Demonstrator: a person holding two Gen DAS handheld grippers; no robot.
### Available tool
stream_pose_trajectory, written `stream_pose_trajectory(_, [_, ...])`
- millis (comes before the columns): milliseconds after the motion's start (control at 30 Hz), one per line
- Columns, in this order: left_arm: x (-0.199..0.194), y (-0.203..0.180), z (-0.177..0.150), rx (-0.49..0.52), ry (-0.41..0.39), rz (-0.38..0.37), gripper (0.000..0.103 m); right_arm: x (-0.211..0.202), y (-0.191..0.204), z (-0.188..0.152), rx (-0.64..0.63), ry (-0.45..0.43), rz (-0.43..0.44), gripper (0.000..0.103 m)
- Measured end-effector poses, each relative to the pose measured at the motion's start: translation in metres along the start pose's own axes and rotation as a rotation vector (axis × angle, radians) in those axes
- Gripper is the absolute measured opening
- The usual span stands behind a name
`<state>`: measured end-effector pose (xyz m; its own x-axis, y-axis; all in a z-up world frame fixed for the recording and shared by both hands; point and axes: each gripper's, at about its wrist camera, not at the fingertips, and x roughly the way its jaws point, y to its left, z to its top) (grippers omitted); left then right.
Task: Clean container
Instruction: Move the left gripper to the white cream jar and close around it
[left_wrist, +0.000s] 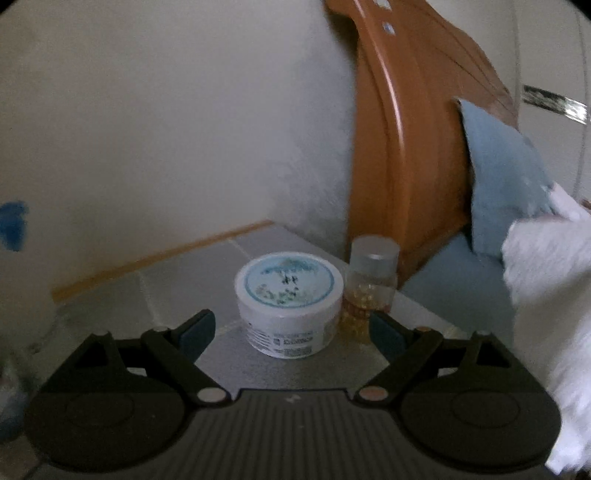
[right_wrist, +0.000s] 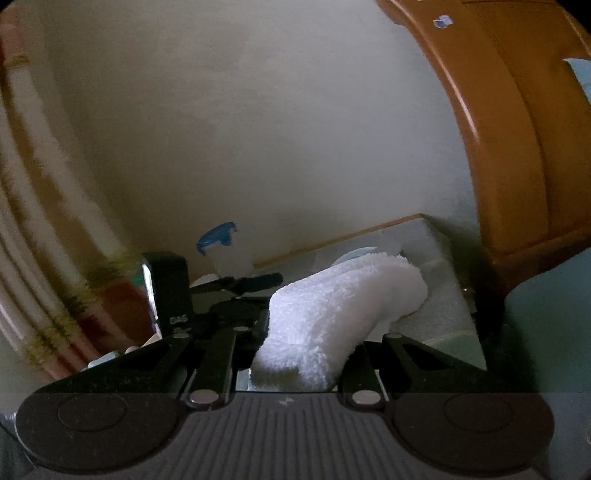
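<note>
On the tiled top: white tub (left_wrist: 289, 303) | left gripper (left_wrist: 291, 328) jaws apart | right gripper (right_wrist: 306, 354) jaws clamping white cloth (right_wrist: 343, 306)

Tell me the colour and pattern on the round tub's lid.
White tub lid with a pale blue ring and blurred blue-green print; clearest in the left wrist view.

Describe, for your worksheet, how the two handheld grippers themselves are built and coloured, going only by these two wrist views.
Both match. The left gripper has a grey ribbed body, two round black housings, black linkage arms with silvery pivot pins, and blue-padded fingers. The right gripper shows the same grey ribs, black discs and pins.
</note>
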<state>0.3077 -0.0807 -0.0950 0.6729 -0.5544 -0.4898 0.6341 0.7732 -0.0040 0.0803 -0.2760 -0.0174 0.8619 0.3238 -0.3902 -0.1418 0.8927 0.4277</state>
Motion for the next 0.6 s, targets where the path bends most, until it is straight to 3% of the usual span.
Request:
stream_pose_trajectory(133, [0.026,0.008,-0.003,0.091,0.001,-0.052,0.090,0.003,-0.002,0.001,0.007,-0.016,-0.043,0.020])
stream_pose_trajectory(300, [0.049,0.020,-0.007,0.124,0.012,-0.130,0.090,0.008,-0.003,0.001,0.020,-0.023,-0.092,0.020])
stream_pose_trajectory(600, [0.066,0.032,-0.007,0.176,-0.041,-0.231,0.094,0.018,0.010,-0.002,-0.018,0.037,-0.129,0.020])
